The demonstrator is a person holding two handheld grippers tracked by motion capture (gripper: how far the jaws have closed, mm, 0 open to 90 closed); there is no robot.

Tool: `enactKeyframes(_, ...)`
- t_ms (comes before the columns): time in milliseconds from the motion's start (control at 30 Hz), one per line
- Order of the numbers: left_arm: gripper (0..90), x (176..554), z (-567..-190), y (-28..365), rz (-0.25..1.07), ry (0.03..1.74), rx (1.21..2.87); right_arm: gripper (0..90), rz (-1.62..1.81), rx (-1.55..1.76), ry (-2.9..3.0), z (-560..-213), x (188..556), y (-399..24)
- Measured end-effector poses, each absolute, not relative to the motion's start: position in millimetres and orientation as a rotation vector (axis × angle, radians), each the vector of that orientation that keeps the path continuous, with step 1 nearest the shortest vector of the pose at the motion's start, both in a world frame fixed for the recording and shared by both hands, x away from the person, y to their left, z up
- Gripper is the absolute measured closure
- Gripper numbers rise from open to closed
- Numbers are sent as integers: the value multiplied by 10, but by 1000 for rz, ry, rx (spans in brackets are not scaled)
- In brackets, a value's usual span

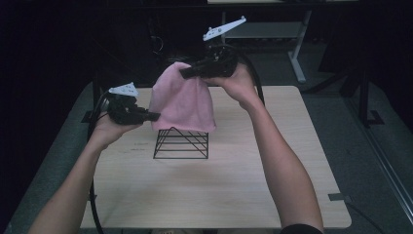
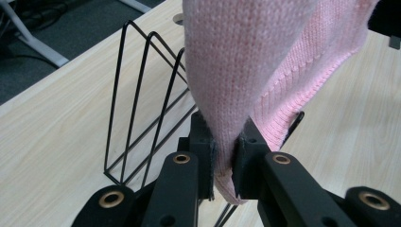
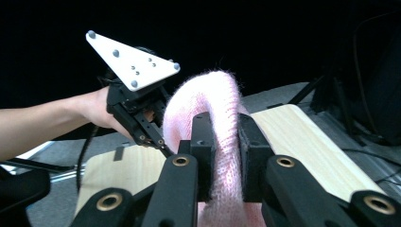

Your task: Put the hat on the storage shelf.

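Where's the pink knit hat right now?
In the high view the pink knit hat hangs over the black wire rack at mid-table, pinched at its left edge by the left gripper and on top by the right gripper.

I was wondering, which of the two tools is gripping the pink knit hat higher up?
The right tool: it pinches the pink knit hat at its top, while the left tool clamps its lower edge beside the wire rack.

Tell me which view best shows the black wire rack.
The high view: the whole wire rack stands on the table under the pink knit. The left gripper view shows several wire triangles beside the knit.
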State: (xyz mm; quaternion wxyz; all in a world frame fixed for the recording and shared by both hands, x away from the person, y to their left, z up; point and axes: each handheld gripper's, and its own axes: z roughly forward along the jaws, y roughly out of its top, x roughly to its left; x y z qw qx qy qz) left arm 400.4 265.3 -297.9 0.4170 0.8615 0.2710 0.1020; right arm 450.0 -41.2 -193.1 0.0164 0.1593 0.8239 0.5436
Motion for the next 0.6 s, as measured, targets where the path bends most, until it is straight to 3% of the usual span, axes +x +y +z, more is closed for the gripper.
enactKeyframes(600,806,3913,-3196,2824,238,720,2207,788,1640,444,2673,-2107,4396,-215)
